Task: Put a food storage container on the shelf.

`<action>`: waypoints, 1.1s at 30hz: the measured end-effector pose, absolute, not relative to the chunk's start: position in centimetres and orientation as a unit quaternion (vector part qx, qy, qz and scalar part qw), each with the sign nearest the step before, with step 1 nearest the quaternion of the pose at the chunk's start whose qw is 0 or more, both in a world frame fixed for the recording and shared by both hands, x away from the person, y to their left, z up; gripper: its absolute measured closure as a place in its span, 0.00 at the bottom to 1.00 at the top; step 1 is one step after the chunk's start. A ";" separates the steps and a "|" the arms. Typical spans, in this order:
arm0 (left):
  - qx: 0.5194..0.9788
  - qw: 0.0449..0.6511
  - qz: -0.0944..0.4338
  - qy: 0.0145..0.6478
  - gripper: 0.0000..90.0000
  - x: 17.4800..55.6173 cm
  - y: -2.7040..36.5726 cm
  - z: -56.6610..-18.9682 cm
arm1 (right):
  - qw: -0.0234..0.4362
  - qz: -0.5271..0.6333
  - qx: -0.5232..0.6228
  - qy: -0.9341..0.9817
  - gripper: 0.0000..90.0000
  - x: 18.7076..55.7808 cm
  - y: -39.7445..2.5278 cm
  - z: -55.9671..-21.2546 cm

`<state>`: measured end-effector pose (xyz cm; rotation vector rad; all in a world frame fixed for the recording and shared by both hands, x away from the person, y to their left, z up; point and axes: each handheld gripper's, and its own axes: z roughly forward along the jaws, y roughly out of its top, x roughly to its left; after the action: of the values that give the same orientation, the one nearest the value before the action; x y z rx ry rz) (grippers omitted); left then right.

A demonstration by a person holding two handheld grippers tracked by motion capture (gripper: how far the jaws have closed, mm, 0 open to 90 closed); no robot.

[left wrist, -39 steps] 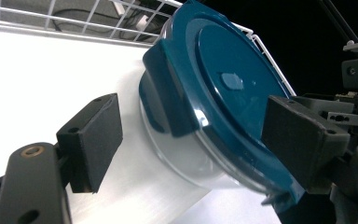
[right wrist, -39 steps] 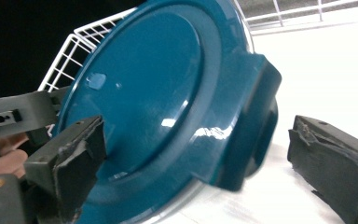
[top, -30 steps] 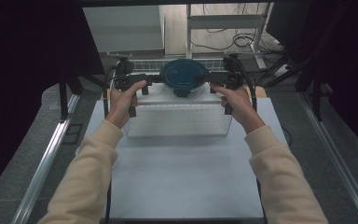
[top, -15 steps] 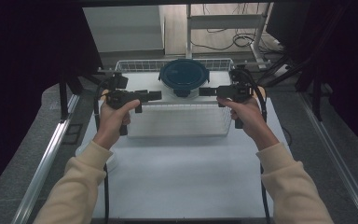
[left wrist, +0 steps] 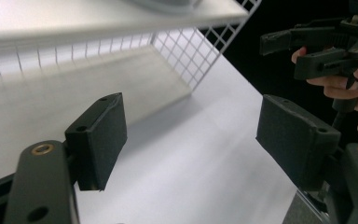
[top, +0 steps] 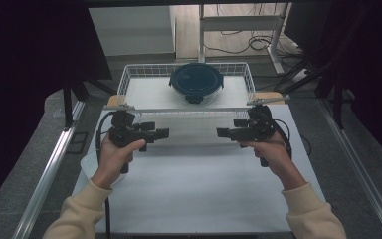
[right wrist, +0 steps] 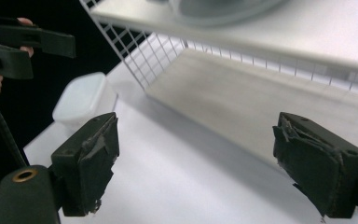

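A round glass container with a dark blue lid (top: 196, 82) stands on the top shelf of a white wire rack (top: 129, 79). My left gripper (top: 163, 133) hovers in front of the rack's left end, jaws wide open and empty (left wrist: 198, 140). Opposite it, my right gripper (top: 222, 132) is level with the rack's front right and open the same way, nothing between its worn pads (right wrist: 205, 163). The two grippers point toward each other across a gap. The container's glass base (right wrist: 223, 9) shows above the shelf edge in the right gripper view.
A white table mat (top: 199, 194) spreads from the rack to the front edge. A small white lidded box (right wrist: 81, 98) sits at the mat's left edge, beside my left hand (top: 87, 162). Tan wooden pieces (top: 115, 101) mark the rack's front corners. Metal rails (top: 45, 179) flank the table.
Both hands have pulled back from the rack's front top rail toward me and now hold the grippers lower, in front of the rack. The container has not moved.
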<state>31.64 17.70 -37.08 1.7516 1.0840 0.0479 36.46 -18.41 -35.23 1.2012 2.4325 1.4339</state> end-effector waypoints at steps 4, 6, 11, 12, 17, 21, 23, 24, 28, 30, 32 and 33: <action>0.744 0.501 0.013 0.443 0.27 30.5 17.3 -38.8 | 0.045 0.462 0.386 0.797 0.16 35.0 -18.6 -36.4; 0.749 0.495 0.014 0.441 0.27 29.9 17.1 -39.5 | 0.043 0.463 0.384 0.798 0.16 34.3 -18.8 -37.0; 0.759 0.483 0.003 0.437 0.29 28.8 17.2 -41.1 | 0.040 0.458 0.385 0.800 0.16 32.9 -19.3 -38.5; 0.759 0.482 0.001 0.439 0.29 28.6 17.2 -41.4 | 0.040 0.456 0.385 0.801 0.16 32.7 -19.4 -38.8; 0.765 0.471 0.001 0.439 0.29 27.4 17.5 -42.2 | 0.041 0.440 0.384 0.810 0.17 31.4 -19.9 -40.3; 0.773 0.460 -0.001 0.437 0.29 26.5 17.4 -42.9 | 0.040 0.437 0.385 0.812 0.17 30.7 -20.0 -41.2; 0.778 0.453 -0.001 0.436 0.29 26.2 17.2 -43.4 | 0.046 0.435 0.384 0.813 0.17 30.4 -20.0 -41.6; 0.778 0.450 0.001 0.438 0.29 26.0 17.2 -43.6 | 0.046 0.433 0.383 0.815 0.17 30.2 -20.0 -41.8; 0.782 0.441 -0.002 0.441 0.29 25.2 17.2 -44.8 | 0.044 0.426 0.381 0.820 0.17 29.7 -20.0 -42.6; 0.782 0.437 -0.002 0.444 0.29 25.0 17.3 -45.3 | 0.043 0.424 0.381 0.821 0.17 29.5 -20.0 -42.8; 0.782 0.433 -0.008 0.448 0.29 24.7 17.5 -46.0 | 0.041 0.422 0.382 0.821 0.17 29.2 -20.1 -43.1; 0.784 0.429 -0.011 0.449 0.29 24.5 17.6 -46.3 | 0.038 0.420 0.382 0.822 0.17 29.1 -20.1 -43.2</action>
<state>24.55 17.58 -46.32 1.9579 1.1200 -0.0286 29.13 -20.12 -43.21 1.1719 2.5221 1.2895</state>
